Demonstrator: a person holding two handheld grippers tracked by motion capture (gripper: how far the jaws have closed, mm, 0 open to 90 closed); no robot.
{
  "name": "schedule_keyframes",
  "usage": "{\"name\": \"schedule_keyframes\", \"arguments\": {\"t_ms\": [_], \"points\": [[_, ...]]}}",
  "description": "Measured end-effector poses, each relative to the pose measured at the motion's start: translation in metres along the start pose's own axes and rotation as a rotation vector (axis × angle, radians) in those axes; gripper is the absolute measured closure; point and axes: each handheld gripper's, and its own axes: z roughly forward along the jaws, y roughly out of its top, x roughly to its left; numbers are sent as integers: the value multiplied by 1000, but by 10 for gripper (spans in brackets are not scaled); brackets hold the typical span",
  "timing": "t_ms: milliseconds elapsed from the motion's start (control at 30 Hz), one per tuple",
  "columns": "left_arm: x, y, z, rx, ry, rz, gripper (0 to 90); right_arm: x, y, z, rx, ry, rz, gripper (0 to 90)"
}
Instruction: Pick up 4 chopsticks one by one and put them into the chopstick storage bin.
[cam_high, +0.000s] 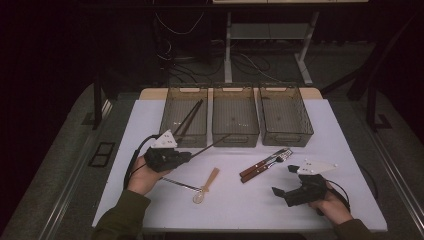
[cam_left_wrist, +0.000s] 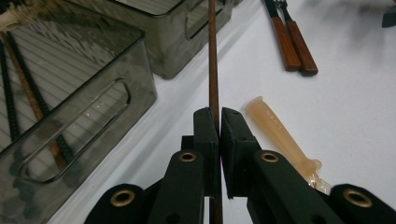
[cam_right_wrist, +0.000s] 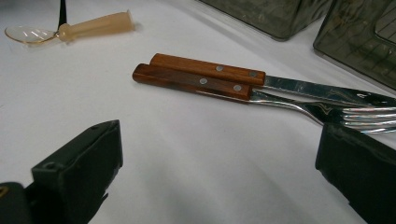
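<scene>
Left gripper view: chopstick (cam_left_wrist: 213, 70) pinched dead centre, headed for the left bin (cam_left_wrist: 70, 93).

So the left gripper (cam_high: 187, 156) has its jaws closed tight on one brown chopstick, which sticks out forward over the table (cam_high: 150, 120) toward the three bins along the far edge; its tip sits around the gap between the left bin and the middle bin (cam_high: 235, 116). The left one already has chopsticks (cam_high: 189, 119) in it, so I'd guess that's the target. To do it cleanly, swing the tip left over the rim, line it up with the others, and lower before letting go so it doesn't bounce out. Right gripper (cam_high: 285, 181) rests near the front right corner, jaws wide apart, aimed at the wooden-handled knife (cam_right_wrist: 261, 80) and fork (cam_right_wrist: 243, 91). A plastic spoon (cam_high: 206, 186) lies mid-table.
</scene>
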Motion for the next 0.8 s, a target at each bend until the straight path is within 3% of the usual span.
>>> {"name": "schedule_keyframes", "arguments": {"t_ms": [167,433,800], "points": [[3,2,-4,-21,14,-31,850,0,0,0,3,0,1,9],[14,12,-11,-51,73,-74,850,0,0,2,5,1,1,9],[45,19,-9,-70,143,-161,850,0,0,3,12,2,4,9]]}}
